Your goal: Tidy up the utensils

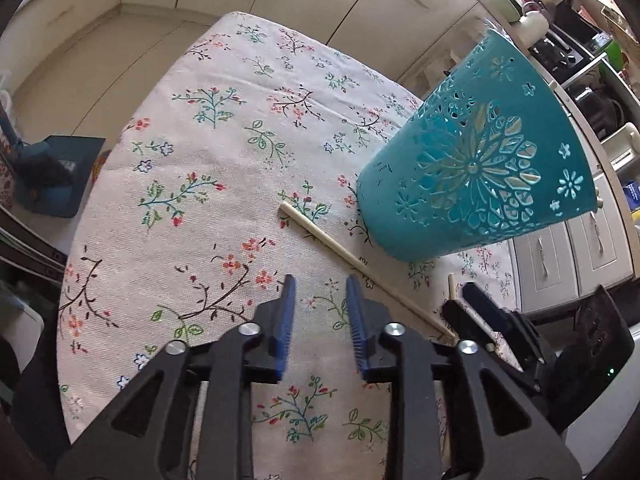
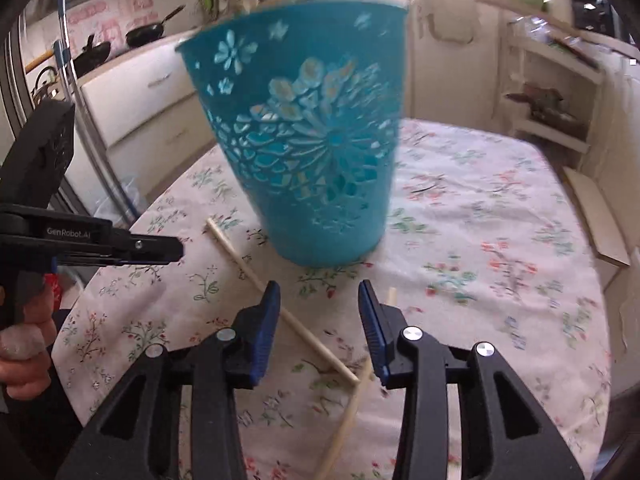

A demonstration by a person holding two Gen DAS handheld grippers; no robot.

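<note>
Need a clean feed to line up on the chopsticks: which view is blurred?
Right wrist view: motion-blurred, the teal basket and tablecloth smeared. Left wrist view: sharp, the chopstick crisp; window glare washes out its top right corner.

teal basket (image 1: 476, 168) ahead, cloth (image 1: 192, 208) leftward open

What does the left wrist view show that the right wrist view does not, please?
Only the left wrist view: a blue stand off the table's far left edge, and the left claw open over bare cloth.

Only the right wrist view: pans on a counter, a hand holding the left tool, and the right claw open above the chopsticks.

Both: the teal basket upright on the floral tablecloth, and two chopsticks lying beside it.
</note>
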